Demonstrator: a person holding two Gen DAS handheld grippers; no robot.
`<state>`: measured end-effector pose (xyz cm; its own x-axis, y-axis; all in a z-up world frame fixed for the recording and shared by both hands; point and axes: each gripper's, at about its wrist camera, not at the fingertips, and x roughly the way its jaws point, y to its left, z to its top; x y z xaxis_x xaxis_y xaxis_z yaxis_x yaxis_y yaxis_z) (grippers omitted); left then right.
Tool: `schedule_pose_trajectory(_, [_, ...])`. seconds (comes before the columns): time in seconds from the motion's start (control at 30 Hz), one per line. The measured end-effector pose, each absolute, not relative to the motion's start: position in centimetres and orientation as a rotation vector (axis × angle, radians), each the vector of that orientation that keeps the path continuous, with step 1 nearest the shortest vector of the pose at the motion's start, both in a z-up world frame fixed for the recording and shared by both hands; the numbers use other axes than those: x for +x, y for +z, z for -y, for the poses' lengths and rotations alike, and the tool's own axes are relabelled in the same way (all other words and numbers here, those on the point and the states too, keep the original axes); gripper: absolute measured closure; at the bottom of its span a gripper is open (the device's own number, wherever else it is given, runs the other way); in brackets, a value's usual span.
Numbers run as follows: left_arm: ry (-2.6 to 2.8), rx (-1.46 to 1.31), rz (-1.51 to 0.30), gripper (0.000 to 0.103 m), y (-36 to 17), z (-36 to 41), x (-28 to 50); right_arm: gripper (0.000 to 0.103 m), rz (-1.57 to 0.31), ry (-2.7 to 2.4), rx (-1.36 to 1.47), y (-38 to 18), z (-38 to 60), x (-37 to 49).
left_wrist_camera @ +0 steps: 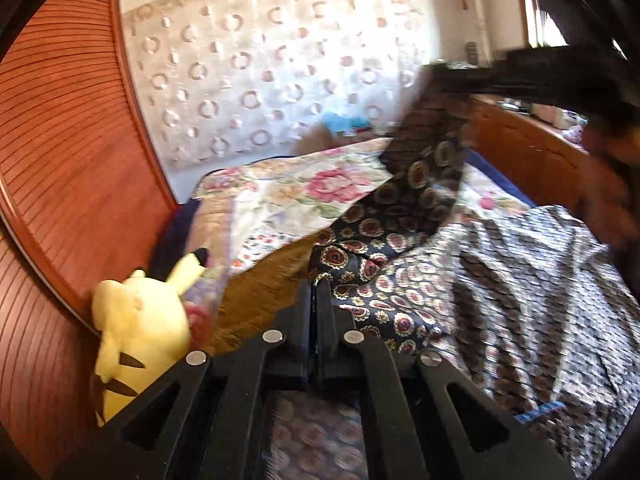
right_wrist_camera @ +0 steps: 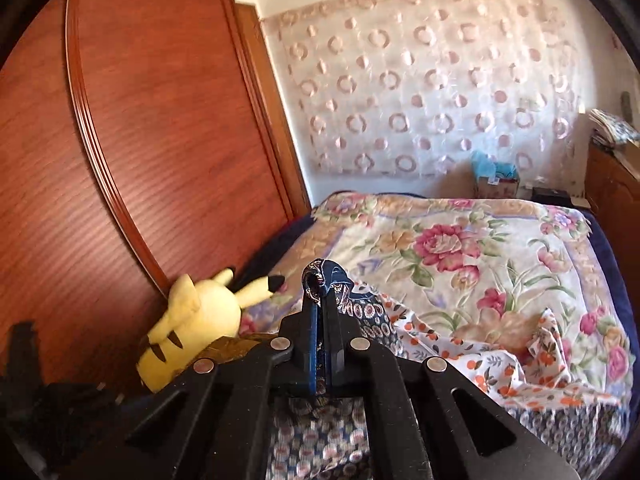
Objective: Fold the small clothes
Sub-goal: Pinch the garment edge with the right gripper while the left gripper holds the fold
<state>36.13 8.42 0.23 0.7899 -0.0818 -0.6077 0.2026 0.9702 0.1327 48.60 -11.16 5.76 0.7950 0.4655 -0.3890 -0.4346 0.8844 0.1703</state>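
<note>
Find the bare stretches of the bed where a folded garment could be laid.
Free: the floral bedspread toward the far side, between the wooden wardrobe and the wooden side board. Crowded: the near side, with the yellow plush toy, the orange-print cloth and the dark patterned garment.

Left tongs [left_wrist_camera: 319, 280]: matte black, angular frame, triangular cut-outs, four round silver fasteners, blue-edged fingers [left_wrist_camera: 327, 300]. Right tongs [right_wrist_camera: 321, 280]: matching black build, silver fasteners, blue strips.

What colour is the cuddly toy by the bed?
Yellow toy, black ear tips; right wrist view.
</note>
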Motion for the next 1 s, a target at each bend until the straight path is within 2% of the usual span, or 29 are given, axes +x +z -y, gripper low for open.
schedule_pose_trajectory(0.13, [-0.132, 0.170, -0.641, 0.100, -0.5, -9.3, 37.4, 0.101, -0.449, 0.479, 0.052, 1.7, 11.2, 44.0])
schedule_pose_trajectory(0.37, [-0.144, 0.139, -0.633, 0.100, -0.9, -8.7, 37.6, 0.101, -0.592, 0.489, 0.016, -4.3, 10.4, 39.4])
schedule_pose_trajectory(0.67, [-0.159, 0.119, -0.621, 0.100, -0.7, -8.9, 36.5, 0.101, -0.717, 0.604, -0.065, -8.0, 8.9, 36.9])
schedule_pose_trajectory(0.73, [-0.162, 0.117, -0.615, 0.100, -0.6, -8.9, 36.3, 0.099, -0.729, 0.615, -0.085, -8.1, 9.5, 36.7])
schedule_pose_trajectory(0.8, [-0.161, 0.117, -0.610, 0.100, -0.5, -9.1, 36.4, 0.091, -0.715, 0.599, -0.098, -7.5, 10.8, 36.8])
schedule_pose_trajectory(0.93, [-0.146, 0.114, -0.607, 0.100, -0.4, -9.2, 37.7, 0.083, -0.643, 0.571, -0.101, -6.0, 12.3, 37.3])
schedule_pose_trajectory(1.0, [-0.142, 0.115, -0.603, 0.100, -0.2, -9.2, 38.5, 0.071, -0.634, 0.552, -0.086, -5.3, 13.1, 38.9])
